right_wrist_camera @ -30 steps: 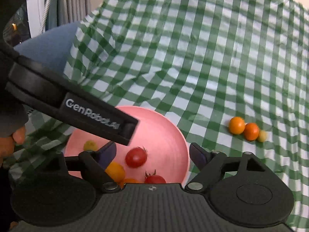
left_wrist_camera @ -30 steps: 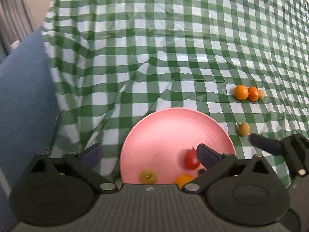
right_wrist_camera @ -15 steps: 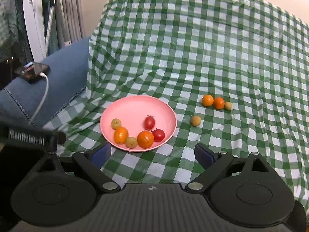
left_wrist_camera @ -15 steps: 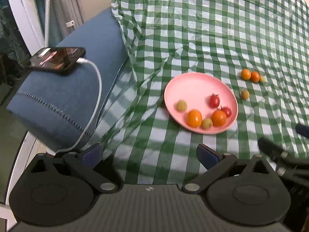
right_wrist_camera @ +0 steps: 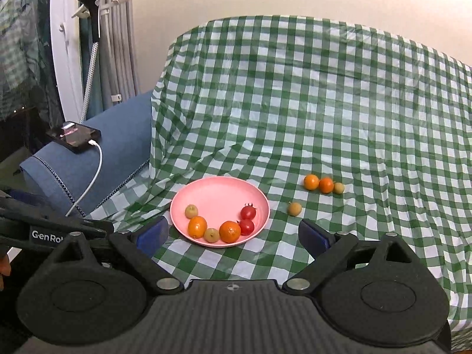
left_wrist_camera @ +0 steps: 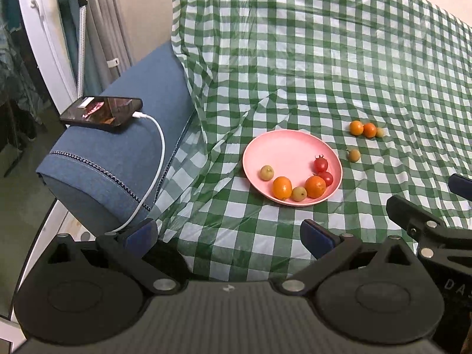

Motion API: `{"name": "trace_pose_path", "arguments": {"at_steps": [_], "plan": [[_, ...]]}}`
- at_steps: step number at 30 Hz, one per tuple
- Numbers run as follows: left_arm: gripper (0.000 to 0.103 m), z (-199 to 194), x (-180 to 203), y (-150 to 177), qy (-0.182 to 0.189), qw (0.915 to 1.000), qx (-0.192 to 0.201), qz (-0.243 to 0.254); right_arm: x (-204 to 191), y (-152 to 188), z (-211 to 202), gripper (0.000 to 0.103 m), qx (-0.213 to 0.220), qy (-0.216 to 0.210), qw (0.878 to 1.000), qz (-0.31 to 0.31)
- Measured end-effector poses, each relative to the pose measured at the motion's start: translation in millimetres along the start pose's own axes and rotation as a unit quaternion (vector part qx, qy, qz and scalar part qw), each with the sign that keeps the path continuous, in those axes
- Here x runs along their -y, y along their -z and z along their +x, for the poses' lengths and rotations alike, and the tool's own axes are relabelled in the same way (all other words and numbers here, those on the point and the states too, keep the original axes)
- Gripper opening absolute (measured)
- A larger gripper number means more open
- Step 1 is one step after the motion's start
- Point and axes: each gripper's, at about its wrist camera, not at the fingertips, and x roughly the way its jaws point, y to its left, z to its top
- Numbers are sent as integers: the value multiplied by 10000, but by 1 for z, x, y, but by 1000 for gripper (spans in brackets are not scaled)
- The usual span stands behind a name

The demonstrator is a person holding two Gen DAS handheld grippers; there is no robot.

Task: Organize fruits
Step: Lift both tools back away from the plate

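Both tools are empty, fingers spread wide: left gripper (left_wrist_camera: 228,234) and right gripper (right_wrist_camera: 233,233) sit on the near side of the pink plate (right_wrist_camera: 218,190). The plate holds six fruits along its near rim. Beyond it to the right lies a lone yellowish fruit (right_wrist_camera: 294,208) — probably the next pick, nearer the right gripper — then a row of three fruits (right_wrist_camera: 324,184) farther off.

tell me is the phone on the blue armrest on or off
On. The phone lies flat on the blue armrest with its screen lit, showing reddish content, and a white cable is plugged into it.
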Motion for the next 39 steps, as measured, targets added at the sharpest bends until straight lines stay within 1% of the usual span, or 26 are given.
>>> {"name": "trace_pose_path", "arguments": {"at_steps": [8,17,39], "plan": [[103,-8,0,3,6,10000,72,3,-3,0,-7,95,78,13,10000,-11],[103,-9,0,3,0,10000,74,3,-6,-1,-7,95,31,9,10000,5],[103,18,6,-1,10,9995,-294,127,8,3,15,95,-281,-65,9995,114]]}}
